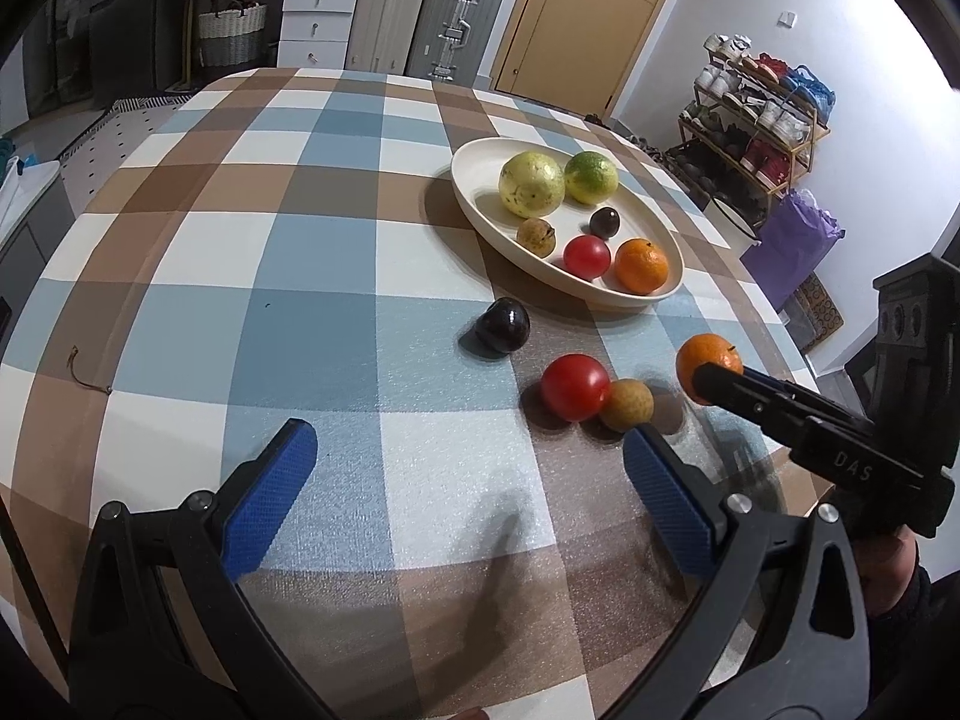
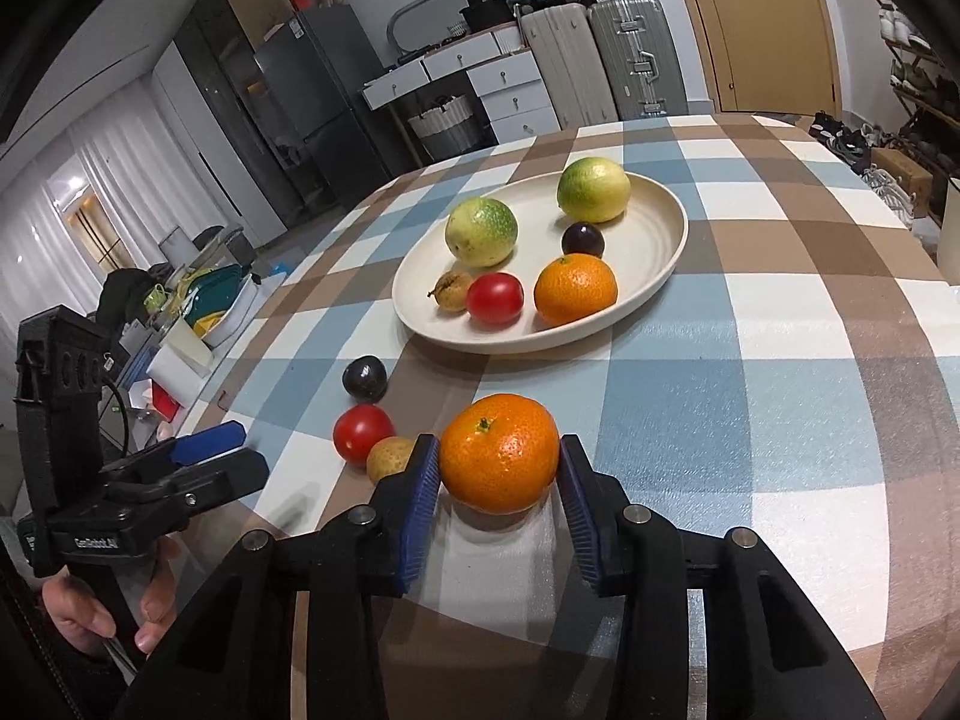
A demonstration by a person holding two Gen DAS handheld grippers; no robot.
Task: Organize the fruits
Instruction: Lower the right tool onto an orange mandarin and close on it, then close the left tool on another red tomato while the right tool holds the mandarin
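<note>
A cream oval plate (image 1: 474, 204) (image 2: 660, 252) on the checked tablecloth holds two yellow-green fruits, a small brown fruit, a dark plum, a tomato and an orange. On the cloth in front of it lie a dark plum (image 1: 504, 324) (image 2: 364, 378), a red tomato (image 1: 575, 387) (image 2: 362, 432) and a small tan fruit (image 1: 627, 405) (image 2: 389, 459). My right gripper (image 2: 499, 468) is shut on a loose orange (image 2: 499, 453) (image 1: 708, 360), held just above the cloth. My left gripper (image 1: 468, 450) is open and empty, near the table's front edge, left of the tomato.
The table (image 1: 240, 240) edge drops off at right, with a shoe rack (image 1: 756, 132) and purple bag (image 1: 792, 240) beyond. Suitcases (image 1: 420, 18), white drawers (image 1: 312, 18) and a door (image 1: 588, 12) stand behind the table. A cluttered counter (image 2: 198, 312) lies to the left.
</note>
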